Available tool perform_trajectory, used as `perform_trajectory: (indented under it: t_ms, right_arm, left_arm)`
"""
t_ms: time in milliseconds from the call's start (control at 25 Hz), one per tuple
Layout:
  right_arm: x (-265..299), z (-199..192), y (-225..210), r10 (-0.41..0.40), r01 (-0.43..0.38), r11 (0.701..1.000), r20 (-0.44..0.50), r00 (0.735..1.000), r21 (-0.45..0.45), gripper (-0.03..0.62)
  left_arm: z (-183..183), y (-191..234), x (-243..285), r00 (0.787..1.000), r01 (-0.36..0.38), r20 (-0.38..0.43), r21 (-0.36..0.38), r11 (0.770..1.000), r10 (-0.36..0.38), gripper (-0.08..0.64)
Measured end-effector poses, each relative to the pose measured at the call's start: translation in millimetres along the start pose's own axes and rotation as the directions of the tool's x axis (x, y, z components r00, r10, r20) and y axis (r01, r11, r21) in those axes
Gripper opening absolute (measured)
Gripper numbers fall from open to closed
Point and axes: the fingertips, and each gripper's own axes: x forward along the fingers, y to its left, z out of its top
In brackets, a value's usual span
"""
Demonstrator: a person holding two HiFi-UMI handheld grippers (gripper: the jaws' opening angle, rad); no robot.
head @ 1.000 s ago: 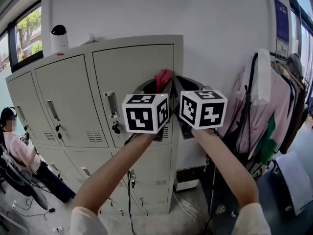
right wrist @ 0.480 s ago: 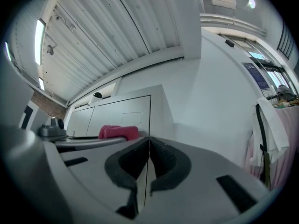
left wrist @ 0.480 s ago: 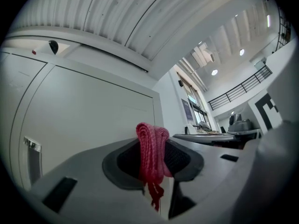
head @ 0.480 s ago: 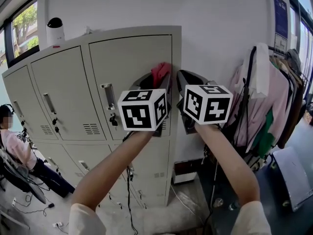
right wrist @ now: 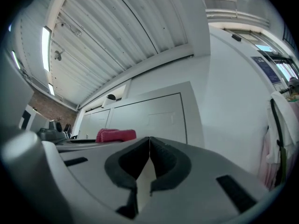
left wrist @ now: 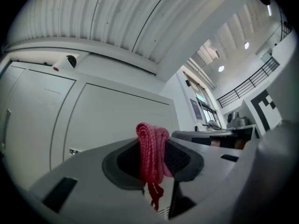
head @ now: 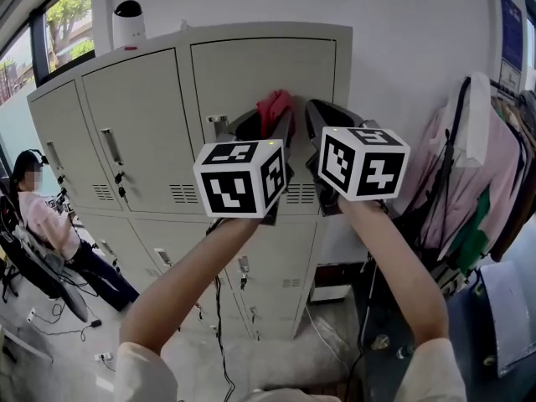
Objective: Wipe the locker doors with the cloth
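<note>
A block of pale grey lockers (head: 151, 124) stands against the white wall. My left gripper (head: 270, 126) is shut on a folded red cloth (head: 274, 107), held up in front of the upper right locker door (head: 251, 74). In the left gripper view the red cloth (left wrist: 152, 153) sticks out between the pads, with the same door (left wrist: 112, 120) behind it. My right gripper (head: 316, 124) is beside the left one, shut and holding nothing. The right gripper view has its jaws closed (right wrist: 149, 160), the red cloth (right wrist: 116, 135) to the left and the locker door (right wrist: 154, 118) ahead.
A white and black cylinder (head: 127, 23) stands on top of the lockers. A rack of hanging clothes (head: 477, 174) is at the right. A seated person (head: 46, 233) is at the lower left. Cables (head: 219, 308) hang down in front of the lower lockers.
Both grippers have stayed side by side before the upper right door. The view has shifted, so the lockers now sit further right and higher in the frame.
</note>
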Motion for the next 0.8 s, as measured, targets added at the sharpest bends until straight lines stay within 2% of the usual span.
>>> perform_trajectory:
  t_ms: [440,560,800]
  right_arm:
    - [30.4,-12.8,69.1,0.134,-0.133,0.991,-0.009,0.991,0.019,0.002]
    - [30.3,-16.9,77.1,0.147,-0.147,0.989,-0.010,0.989,0.011,0.002]
    - [27.7,-25.9,73.4,0.127,-0.127,0.990,-0.015,0.992,-0.065,0.002]
  left_arm:
    - [3.6,85.2,-54.3,0.983,-0.184,-0.007,0.062,0.981,0.185,0.123]
    - [-1.9,105.9,-57.9,0.974,-0.224,-0.026,0.076,0.972,0.226,0.123]
    - [-13.3,134.9,-54.1,0.956,-0.286,-0.044,0.083,0.955,0.290,0.123]
